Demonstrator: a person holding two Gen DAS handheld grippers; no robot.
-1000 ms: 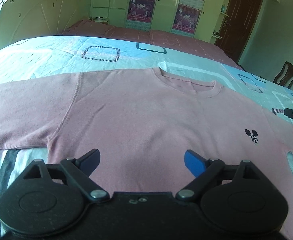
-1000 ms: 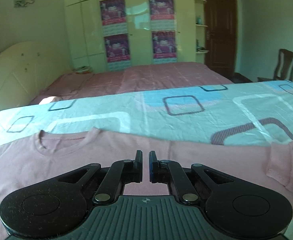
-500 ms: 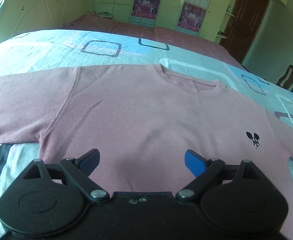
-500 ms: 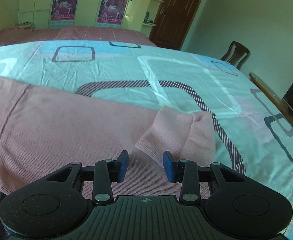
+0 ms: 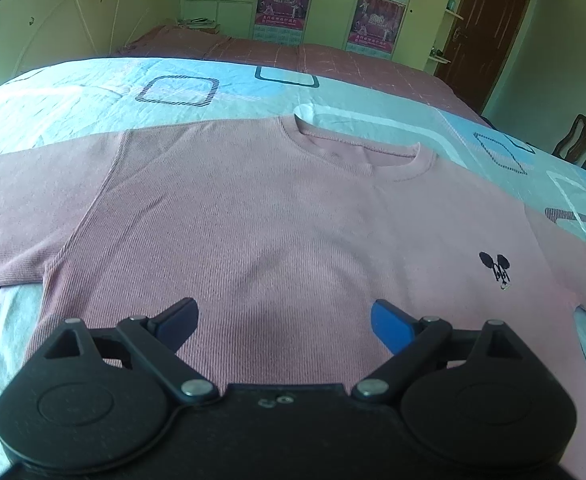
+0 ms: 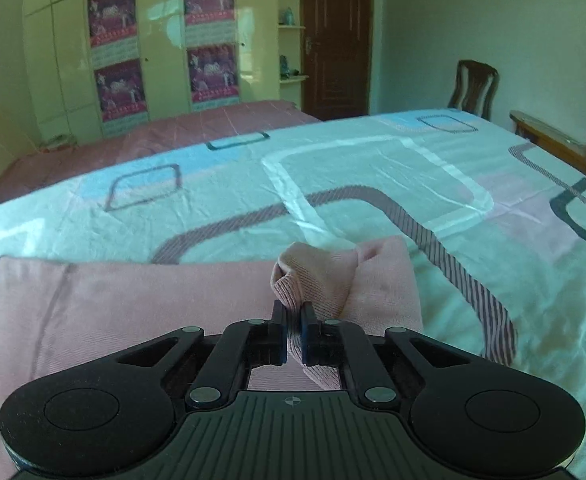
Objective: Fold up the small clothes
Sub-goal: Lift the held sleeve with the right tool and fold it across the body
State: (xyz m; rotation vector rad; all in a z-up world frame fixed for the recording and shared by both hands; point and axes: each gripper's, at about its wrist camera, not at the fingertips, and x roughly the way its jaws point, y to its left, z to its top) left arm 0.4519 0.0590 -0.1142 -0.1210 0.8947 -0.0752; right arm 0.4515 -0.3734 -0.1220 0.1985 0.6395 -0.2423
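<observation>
A pink sweater [image 5: 273, 208] with a small black mouse logo [image 5: 497, 270] lies flat, front up, on the bed, neck away from me. My left gripper [image 5: 285, 320] is open and empty, hovering over the sweater's lower middle. In the right wrist view my right gripper [image 6: 292, 334] is shut on the folded-back cuff of the sweater's sleeve [image 6: 333, 280] and holds it slightly lifted off the sheet. The sleeve's end is bunched up in front of the jaws.
The bed has a light blue patterned sheet [image 6: 373, 184] and a dark pink cover [image 5: 333, 56] farther back. A wardrobe with posters [image 6: 165, 52], a brown door [image 6: 335, 36] and a wooden chair [image 6: 473, 88] stand beyond. A wooden bed edge [image 6: 553, 144] is at right.
My right gripper has swung to the sleeve end, opened around the cuff, then shut on it and lifted it. My left gripper stayed open over the sweater, drifting slightly.
</observation>
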